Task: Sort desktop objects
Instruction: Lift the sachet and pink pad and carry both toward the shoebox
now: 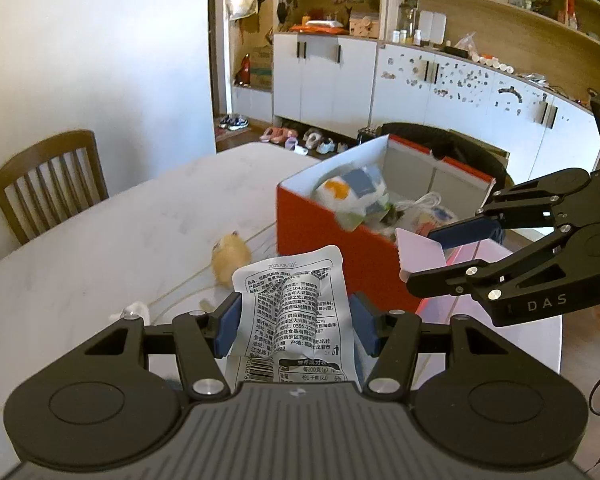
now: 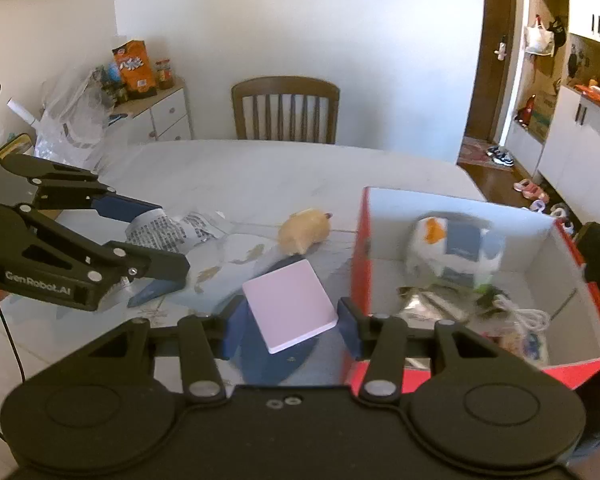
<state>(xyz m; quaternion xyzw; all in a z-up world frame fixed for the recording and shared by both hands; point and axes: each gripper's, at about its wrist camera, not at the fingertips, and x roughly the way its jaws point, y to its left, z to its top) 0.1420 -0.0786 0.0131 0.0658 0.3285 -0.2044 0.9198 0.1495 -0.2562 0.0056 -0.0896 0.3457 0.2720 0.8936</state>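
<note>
The pale marble bench (image 2: pixel 260 172) is carrying a red carton with white inner walls (image 1: pixel 340 248), which is sitting toward 3 o'clock in the right wrist view and already holding a blurred white, orange and blue packet (image 2: pixel 452 248), a foil pouch (image 2: pixel 428 300) and a coiled white cable (image 2: pixel 532 316). Just beside the carton's near wall, the right gripper (image 2: pixel 290 320) is pinching a flat pink box (image 2: pixel 290 304) between its blue fingers (image 2: pixel 350 328), the box tilting up off the bench. At 9 o'clock in that view, the left gripper (image 1: pixel 296 324) is squeezing a crumpled silver snack packet (image 1: pixel 296 304) with printed text between its fingers (image 1: pixel 228 324). A small tan plush hamster (image 2: pixel 306 230) is lying on the bench between the packet and the carton, touching neither.
</note>
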